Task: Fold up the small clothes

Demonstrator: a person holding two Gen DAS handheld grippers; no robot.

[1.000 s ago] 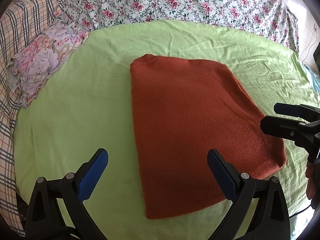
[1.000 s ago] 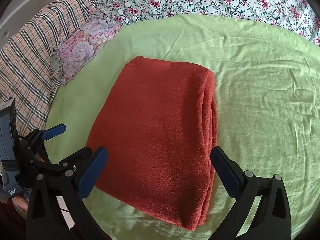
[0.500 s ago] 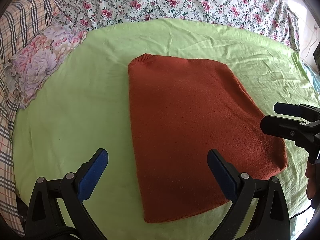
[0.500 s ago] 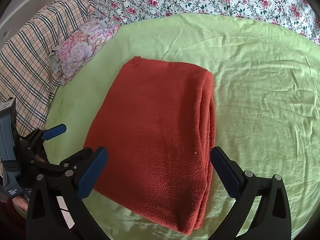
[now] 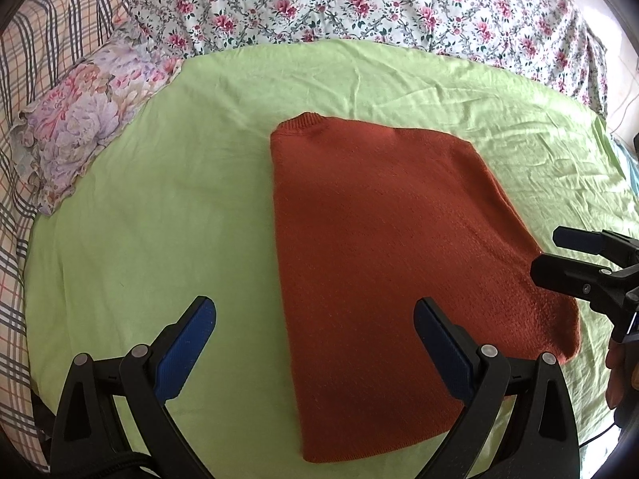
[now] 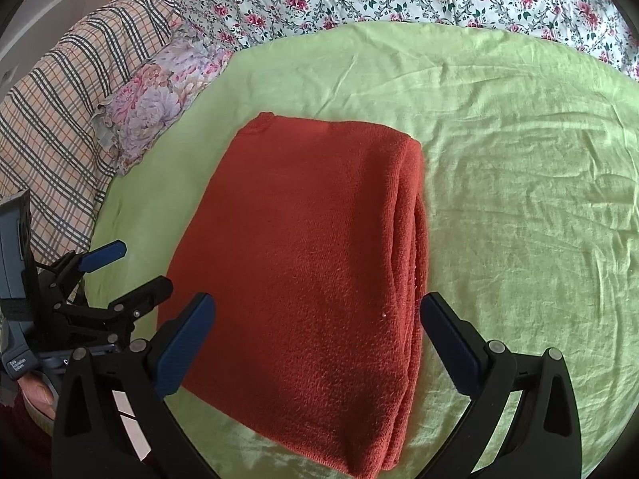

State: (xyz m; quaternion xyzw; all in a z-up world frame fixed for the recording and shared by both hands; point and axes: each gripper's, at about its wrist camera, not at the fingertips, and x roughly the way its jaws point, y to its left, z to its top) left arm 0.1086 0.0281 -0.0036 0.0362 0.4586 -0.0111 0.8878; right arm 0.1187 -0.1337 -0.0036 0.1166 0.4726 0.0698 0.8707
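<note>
One rust-orange knitted garment [image 5: 383, 263] lies folded flat on the light green bedsheet [image 5: 167, 207]. Left gripper [image 5: 315, 343] and right gripper [image 6: 317, 341] hover above it, jaws apart, holding nothing.

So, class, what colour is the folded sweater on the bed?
Rust orange sweater, clearest in the right wrist view.

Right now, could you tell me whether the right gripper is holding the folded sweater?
No, the right gripper is open, its blue fingers spread apart above the folded rust-red sweater lying on the green sheet.
</note>
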